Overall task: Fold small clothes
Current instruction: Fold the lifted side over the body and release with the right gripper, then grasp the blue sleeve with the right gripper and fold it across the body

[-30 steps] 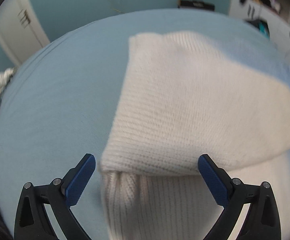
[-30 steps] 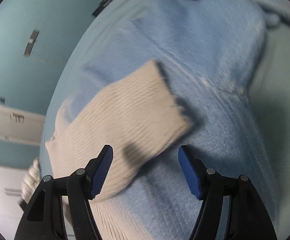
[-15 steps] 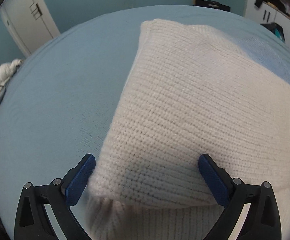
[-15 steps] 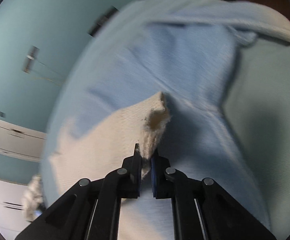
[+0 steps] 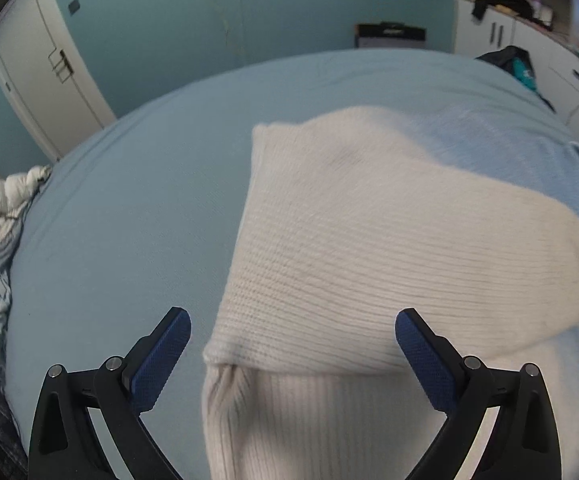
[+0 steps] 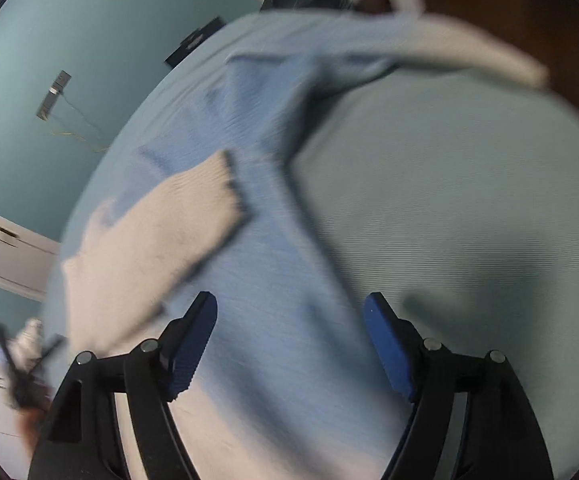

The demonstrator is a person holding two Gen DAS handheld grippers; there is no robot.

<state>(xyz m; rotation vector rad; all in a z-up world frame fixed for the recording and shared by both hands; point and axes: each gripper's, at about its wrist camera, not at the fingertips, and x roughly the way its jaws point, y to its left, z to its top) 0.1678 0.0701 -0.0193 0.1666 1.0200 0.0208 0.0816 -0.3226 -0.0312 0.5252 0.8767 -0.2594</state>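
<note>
Both wrist views look steeply down, sharing the cream knit (image 5: 389, 240).

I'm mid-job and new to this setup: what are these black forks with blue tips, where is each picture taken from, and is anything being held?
Each fork is a hand-held two-finger gripper that a person carries, with a camera looking along its jaws. One picture comes from the left gripper, the other from the right gripper. On the light blue bed lies a cream knitted garment, partly folded over itself, on top of a blue knitted garment. The left jaws stand wide, gripping nothing. The right jaws are opening, with nothing between them.
</note>
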